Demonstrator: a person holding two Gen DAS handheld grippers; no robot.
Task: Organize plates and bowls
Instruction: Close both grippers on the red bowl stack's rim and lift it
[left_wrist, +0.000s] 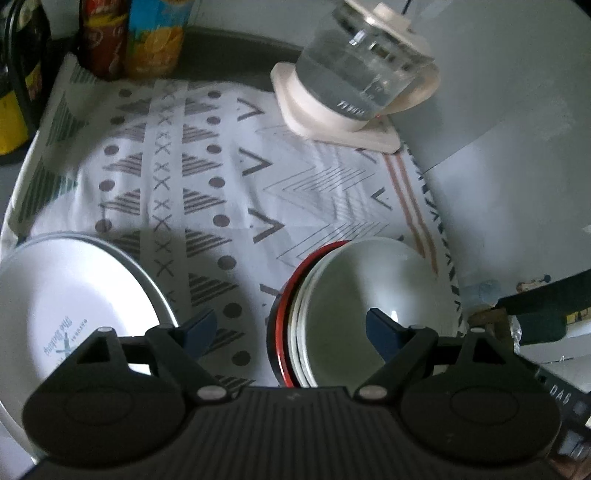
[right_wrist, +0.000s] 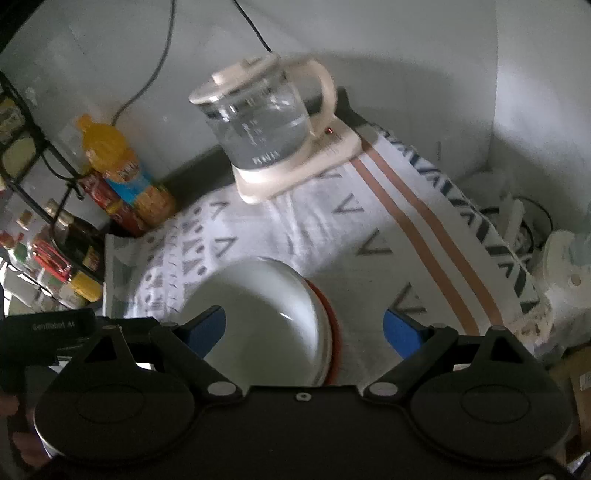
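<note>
A stack of white bowls (left_wrist: 373, 280) nested in a red-and-black bowl (left_wrist: 284, 332) sits on the patterned cloth, at the lower right of the left wrist view. A white plate (left_wrist: 66, 295) with blue lettering lies at the lower left. My left gripper (left_wrist: 291, 332) is open and empty, above the cloth, its right finger over the bowl stack. In the right wrist view the same bowl stack (right_wrist: 258, 314) shows, its red rim (right_wrist: 330, 317) on the right. My right gripper (right_wrist: 304, 326) is open and empty, straddling the stack from above.
A glass kettle (left_wrist: 354, 70) with water stands on its cream base (right_wrist: 295, 166) at the back of the patterned cloth (left_wrist: 221, 192). Snack cans (left_wrist: 147, 40) stand at the back left, near a wire rack of bottles (right_wrist: 48, 236). Walls close in behind and right.
</note>
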